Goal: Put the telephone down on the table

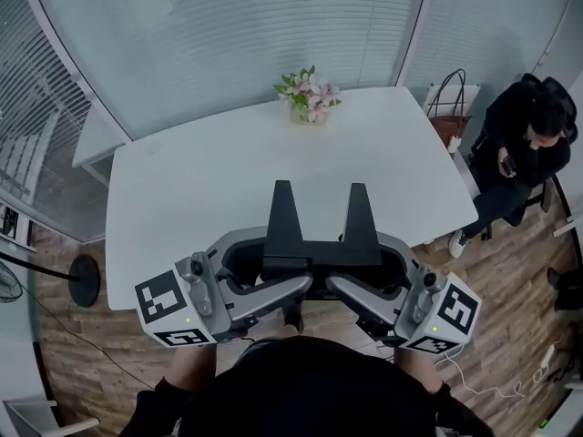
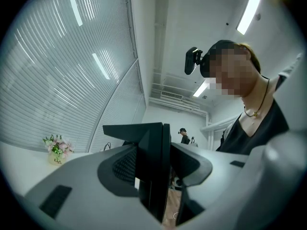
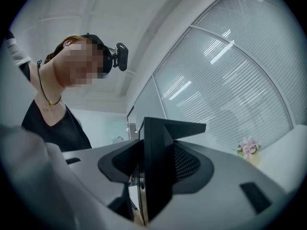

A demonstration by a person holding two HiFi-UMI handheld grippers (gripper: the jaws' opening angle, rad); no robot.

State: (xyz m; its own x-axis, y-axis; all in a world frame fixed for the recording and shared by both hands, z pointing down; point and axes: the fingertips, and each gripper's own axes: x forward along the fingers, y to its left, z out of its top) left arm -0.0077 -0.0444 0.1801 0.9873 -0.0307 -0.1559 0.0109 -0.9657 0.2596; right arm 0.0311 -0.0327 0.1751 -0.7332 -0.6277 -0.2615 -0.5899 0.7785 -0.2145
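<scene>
Left gripper (image 1: pixel 282 267) and right gripper (image 1: pixel 360 264) each clamp one end of the black telephone (image 1: pixel 319 244), jaws half closed on it. It hangs crosswise above the table's (image 1: pixel 182 198) near edge. The tabletop lies straight ahead, equally near both hands.

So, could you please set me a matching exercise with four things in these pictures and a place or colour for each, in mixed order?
1 telephone
2 flowers
3 seated person
4 table

A at the table's far edge
B white
C right of the table, in dark clothes
D clamped by the left hand-held gripper and the right hand-held gripper

Pairs: 1-D, 2-A, 3-C, 4-B
</scene>
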